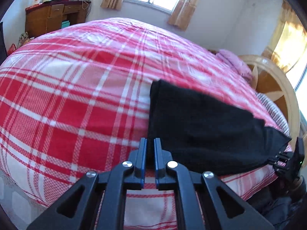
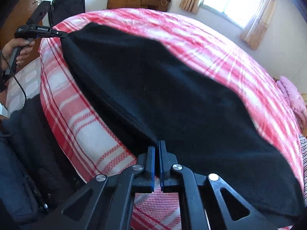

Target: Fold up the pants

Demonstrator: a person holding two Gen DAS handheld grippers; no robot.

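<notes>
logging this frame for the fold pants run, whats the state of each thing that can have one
black pants: spread over the bed, near edge held at both ends
left gripper: shut on the pants' edge
right gripper: shut on the pants' edge
plaid blanket: spread flat over the bed
window curtains: drawn open
dresser drawers: closed, clutter on top

The left tongs (image 1: 150, 143) pinch a corner of the black pants (image 1: 201, 126), their blue-edged fingers (image 1: 143, 153) nearly together with dark cloth between them. From there the pants stretch off to the right, across to the right tongs (image 1: 287, 161), which grip the far corner at the frame's edge. Under and beyond the tongs spreads a bed (image 1: 76, 95) with a red and white checked cover. Far ahead, left, stands a wooden cabinet (image 1: 53, 17).
</notes>
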